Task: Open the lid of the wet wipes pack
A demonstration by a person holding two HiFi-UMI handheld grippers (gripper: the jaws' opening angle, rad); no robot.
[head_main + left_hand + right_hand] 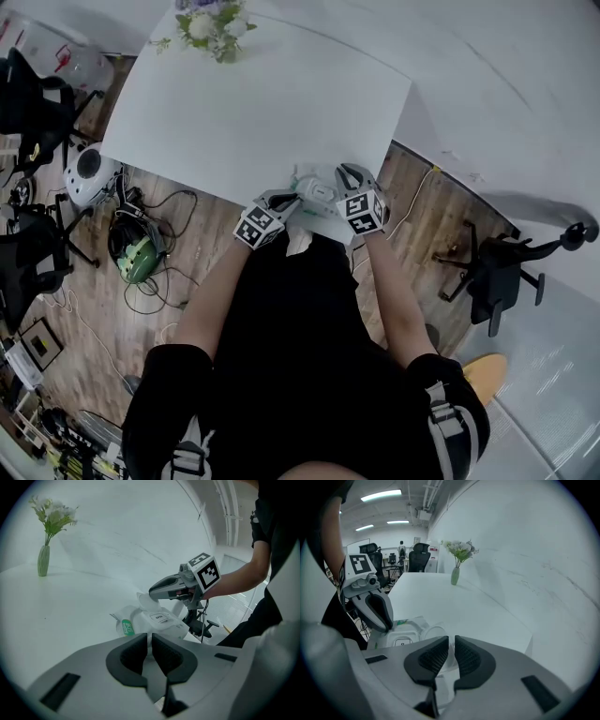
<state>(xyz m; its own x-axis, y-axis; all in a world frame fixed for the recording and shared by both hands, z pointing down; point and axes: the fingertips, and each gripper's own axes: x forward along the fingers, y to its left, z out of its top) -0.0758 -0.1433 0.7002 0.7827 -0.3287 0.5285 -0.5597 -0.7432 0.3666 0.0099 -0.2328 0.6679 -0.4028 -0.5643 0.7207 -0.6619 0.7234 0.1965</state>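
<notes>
Found wet wipes pack (317, 195) at table (253, 112) near edge, centre frame, lid (434, 632) already upright, long axis running between tools; left tool (289, 200) pinched narrow on its left end, right tool (345, 173) slightly parted, empty, just right of lid.

"OPEN" on wet wipes pack (161, 623) top; green label (125, 627) print illegible.

Wet wipes pack (316, 195): mostly hidden in head view between left tongs (289, 202) and right tongs (349, 174). Near end behind left tongs' jaws in left gripper view; pinched or not, cannot tell. Open lid (436, 633): lower edge behind right tongs. Green label (126, 627): print too small. Flowers (214, 21): cut by top edge.
</notes>
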